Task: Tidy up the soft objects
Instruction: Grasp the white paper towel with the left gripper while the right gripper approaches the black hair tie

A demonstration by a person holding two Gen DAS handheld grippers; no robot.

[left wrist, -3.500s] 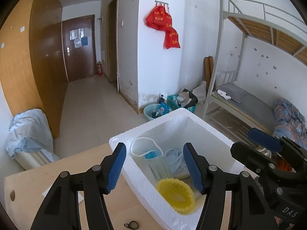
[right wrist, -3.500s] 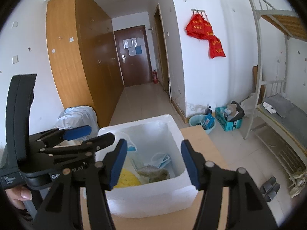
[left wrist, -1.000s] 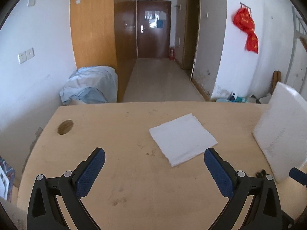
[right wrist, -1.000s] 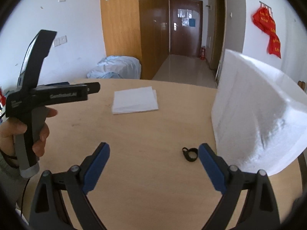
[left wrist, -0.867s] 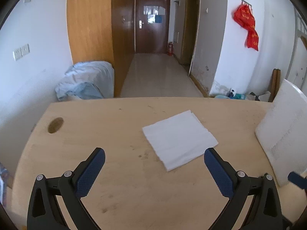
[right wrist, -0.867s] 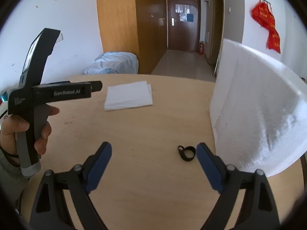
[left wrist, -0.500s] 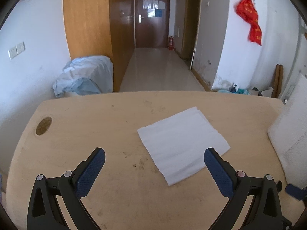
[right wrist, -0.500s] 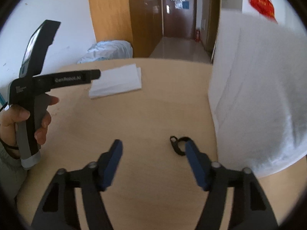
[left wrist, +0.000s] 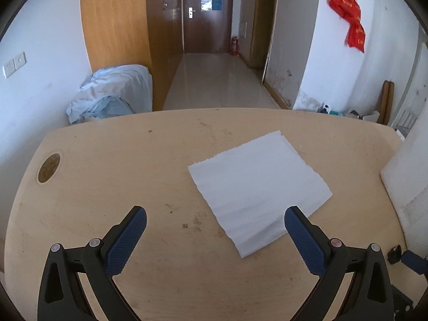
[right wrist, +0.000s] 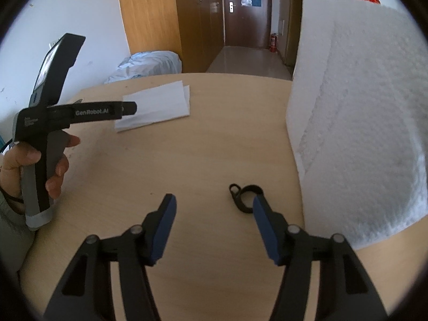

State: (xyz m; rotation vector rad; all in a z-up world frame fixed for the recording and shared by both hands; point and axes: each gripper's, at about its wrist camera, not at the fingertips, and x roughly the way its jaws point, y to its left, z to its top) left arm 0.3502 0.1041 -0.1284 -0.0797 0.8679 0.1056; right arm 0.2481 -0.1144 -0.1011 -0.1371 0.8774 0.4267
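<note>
Over the desk [left wrist: 112, 176] both grippers now sit lower and closer than a second ago: the white cloth [left wrist: 259, 187] fills more of the left view, and the small black ring [right wrist: 244, 196] has drawn up against the right gripper's right finger.

On the right gripper [right wrist: 214, 224] the jaws have just been closing and now stand about half open; nothing is between them, and the ring lies on the wood just outside the right pad, partly hidden by it. On the left gripper [left wrist: 215, 236] the jaws are spread wide and empty, with the near corner of the cloth lying between the pads, flat on the wood. In the right view a hand [right wrist: 40, 160] grips that left tool at the left edge.

To the right stands a white foam box [right wrist: 355, 123], its wall close beside the ring. Farther off are a wooden wardrobe [left wrist: 115, 26], a bundle of pale bedding [left wrist: 112, 93] on the floor, a brown door [left wrist: 206, 13] down the corridor and red bags [left wrist: 349, 16] on the wall.
</note>
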